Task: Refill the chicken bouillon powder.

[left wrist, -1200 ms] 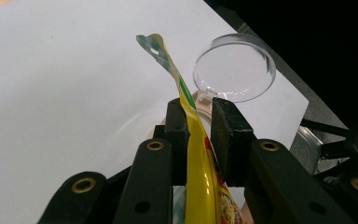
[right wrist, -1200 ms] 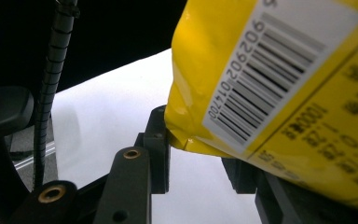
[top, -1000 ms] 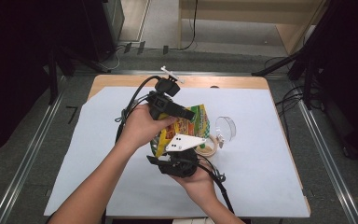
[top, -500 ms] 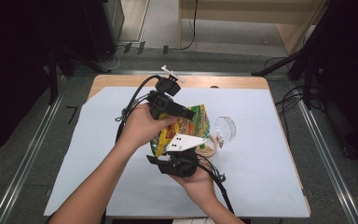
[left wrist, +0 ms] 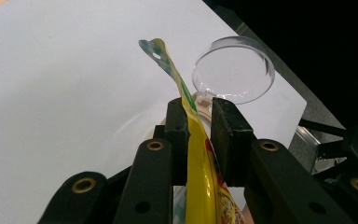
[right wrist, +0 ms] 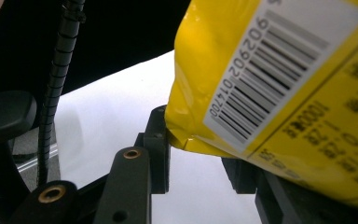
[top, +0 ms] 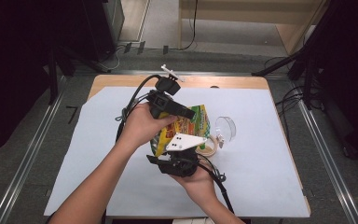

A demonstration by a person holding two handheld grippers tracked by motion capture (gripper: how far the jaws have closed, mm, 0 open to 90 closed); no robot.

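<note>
A yellow and green snack bag [top: 193,122] hangs over the middle of the white sheet, held between both hands. My left gripper [left wrist: 198,105] is shut on the bag's thin upper edge [left wrist: 170,60], which sticks out past the jaws. In the high view this left gripper [top: 189,114] comes at the bag from the left. My right gripper [right wrist: 198,140] holds the bag's lower end, the barcode side [right wrist: 265,74] facing its camera. One pad presses the bag's corner and the other is partly hidden behind the bag. In the high view the right gripper [top: 184,145] sits below the bag under its white plate.
A clear round lid [top: 226,127] lies just right of the bag and appears beyond the left jaws [left wrist: 233,70]. A small pale round container [top: 209,145] sits under the bag's right side. White paper [top: 261,163] covers the wooden table [top: 223,81]. Dark floor lies around it.
</note>
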